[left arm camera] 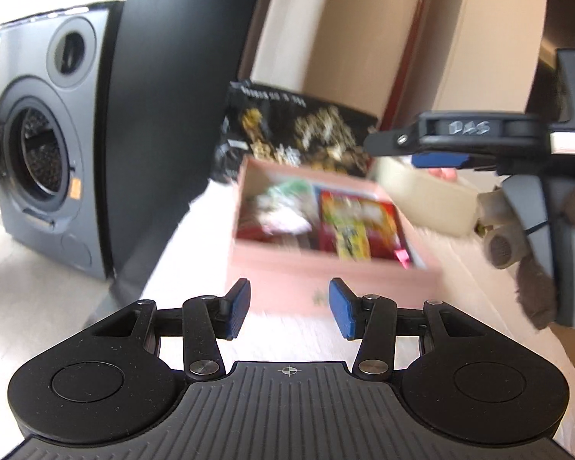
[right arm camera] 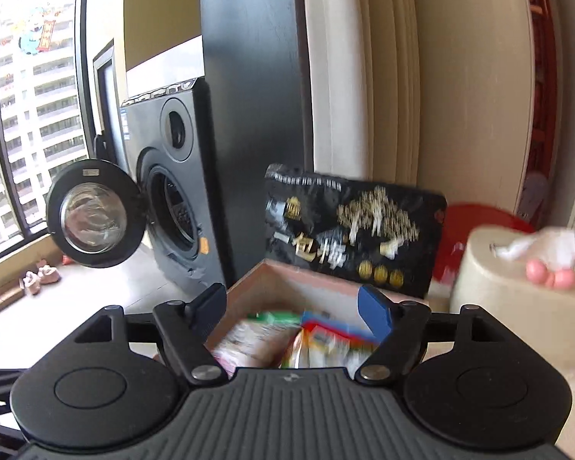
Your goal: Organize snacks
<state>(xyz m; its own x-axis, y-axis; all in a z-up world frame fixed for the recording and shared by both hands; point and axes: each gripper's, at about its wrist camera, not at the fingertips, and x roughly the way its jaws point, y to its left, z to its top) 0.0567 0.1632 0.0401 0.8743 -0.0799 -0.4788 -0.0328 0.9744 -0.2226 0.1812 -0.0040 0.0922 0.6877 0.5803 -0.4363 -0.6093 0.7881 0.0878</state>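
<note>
Right hand-held gripper [right arm camera: 291,308] hovering directly over snack box [right arm camera: 287,280], jaws spread, empty; left hand-held gripper [left arm camera: 289,308] spread, empty, facing box's near wall.

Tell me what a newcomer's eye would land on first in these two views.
First the pink box in the middle of the pale table, open on top and packed with bright red, yellow and green snack packets. Behind it a black bag with gold lettering stands against the wall. To the left, on the floor, a dark washing machine has its round door swung open.
</note>
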